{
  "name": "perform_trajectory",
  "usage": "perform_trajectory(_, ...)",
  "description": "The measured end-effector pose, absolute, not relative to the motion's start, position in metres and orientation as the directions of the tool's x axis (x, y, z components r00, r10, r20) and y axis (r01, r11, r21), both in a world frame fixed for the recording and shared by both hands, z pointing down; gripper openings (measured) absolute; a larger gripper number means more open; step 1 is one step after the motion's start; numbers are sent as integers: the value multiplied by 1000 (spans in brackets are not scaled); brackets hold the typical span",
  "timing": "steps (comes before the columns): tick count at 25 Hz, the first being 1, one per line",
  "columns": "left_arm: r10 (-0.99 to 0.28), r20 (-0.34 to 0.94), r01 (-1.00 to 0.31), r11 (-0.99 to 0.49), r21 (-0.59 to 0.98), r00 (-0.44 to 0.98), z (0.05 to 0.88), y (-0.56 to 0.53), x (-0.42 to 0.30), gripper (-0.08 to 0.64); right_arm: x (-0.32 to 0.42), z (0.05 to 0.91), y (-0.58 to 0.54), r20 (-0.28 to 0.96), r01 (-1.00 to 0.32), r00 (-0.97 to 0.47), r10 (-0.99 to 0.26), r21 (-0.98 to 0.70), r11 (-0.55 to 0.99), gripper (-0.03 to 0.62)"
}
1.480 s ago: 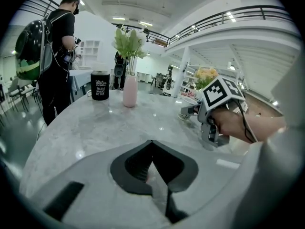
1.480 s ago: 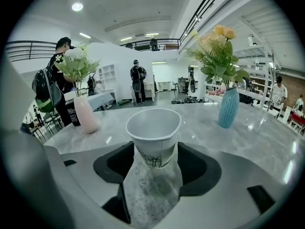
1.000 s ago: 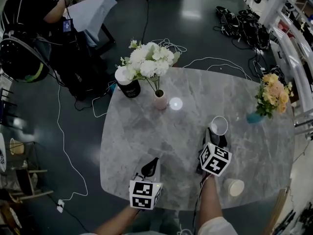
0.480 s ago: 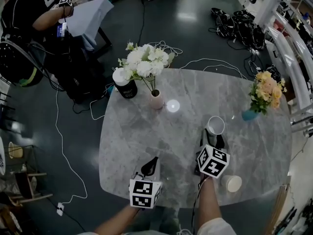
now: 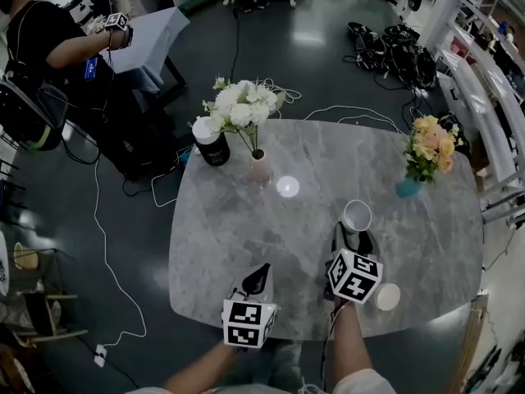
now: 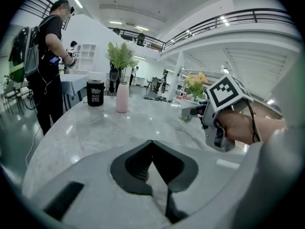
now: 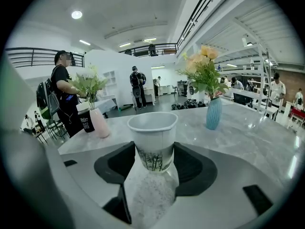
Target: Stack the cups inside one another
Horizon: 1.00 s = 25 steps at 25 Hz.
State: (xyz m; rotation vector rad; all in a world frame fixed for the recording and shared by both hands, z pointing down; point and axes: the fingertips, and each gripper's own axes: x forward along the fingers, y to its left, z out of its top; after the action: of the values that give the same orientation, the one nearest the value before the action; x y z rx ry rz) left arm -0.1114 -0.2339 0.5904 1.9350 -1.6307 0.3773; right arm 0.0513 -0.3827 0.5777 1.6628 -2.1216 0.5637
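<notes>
The right gripper has its jaws holding a paper cup; the left gripper has its jaws pressed together, empty. A second cup stands at five o'clock from the held one.

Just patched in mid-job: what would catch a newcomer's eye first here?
The right hand-held gripper clamps an upright paper cup at the right half of the table. A second cup stands by the near right edge. The left hand-held gripper is shut and empty; a white bouquet and a yellow bouquet stand at the far side.
</notes>
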Motion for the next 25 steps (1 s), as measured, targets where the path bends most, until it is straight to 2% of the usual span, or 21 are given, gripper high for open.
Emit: perform_trajectory(25, -815, 473, -937, -235, 258, 335, 534, -189, -30, -5, 110, 488, -278, 451, -968, -247, -858, -81, 236, 241)
